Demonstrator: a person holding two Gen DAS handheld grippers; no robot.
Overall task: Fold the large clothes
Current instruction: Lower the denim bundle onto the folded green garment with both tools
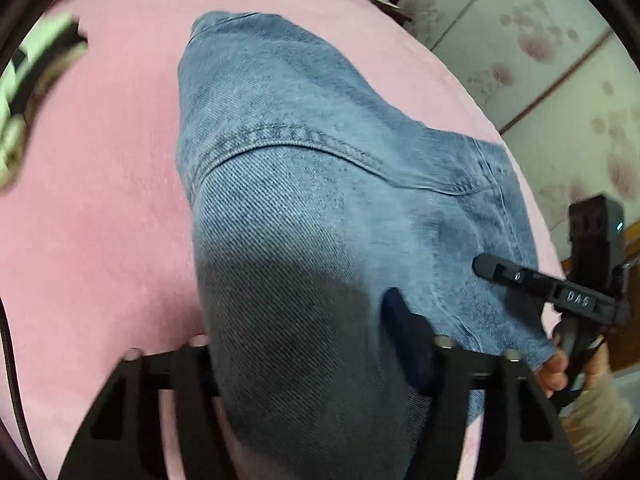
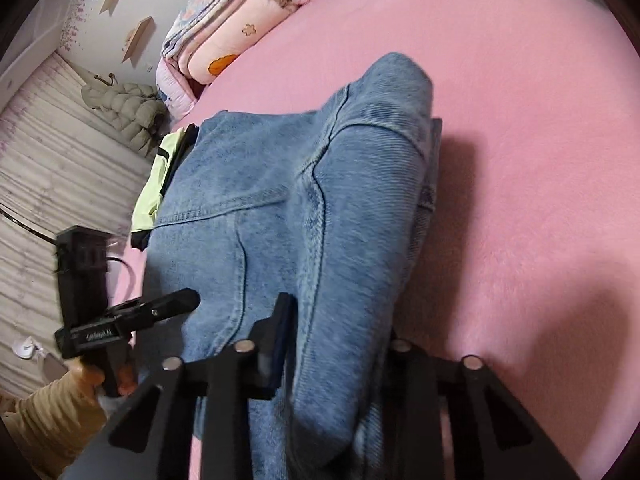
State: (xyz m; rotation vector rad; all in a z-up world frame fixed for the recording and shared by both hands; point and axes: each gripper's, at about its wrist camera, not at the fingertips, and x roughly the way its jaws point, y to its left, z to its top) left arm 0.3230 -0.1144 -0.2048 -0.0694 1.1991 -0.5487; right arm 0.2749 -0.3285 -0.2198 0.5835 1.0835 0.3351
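The faded blue denim garment with stitched seams [image 1: 320, 184] lies on the pink fleece-covered bed [image 1: 100, 200], near the bed's edge on your side. One thick fold of it runs up between the fingers of each claw, so both claws are placed on the near end of the cloth, side by side.

Left claw [image 1: 304, 364]: the denim fills the gap between its fingers, and the dark pad on the right finger lies against the fabric. The left finger's contact is hidden under the cloth. Treat this claw as about half closed and gripping a bulky fold.

Right claw [image 2: 340, 344]: its fingers stand narrower, with a raised ridge of denim pinched between them. The pad on the left finger presses the ridge; the other finger sits behind the cloth.

You hold two points of the same edge for a reason: a wide garment sags in the middle if it is carried from one point. Judged from this, the step in hand is securing the near edge before it is carried over.

Beyond the garment, a lime-and-black item [image 2: 160, 184] lies just beside its far side. Folded floral quilts [image 2: 232, 28] are stacked well apart at the head of the bed.
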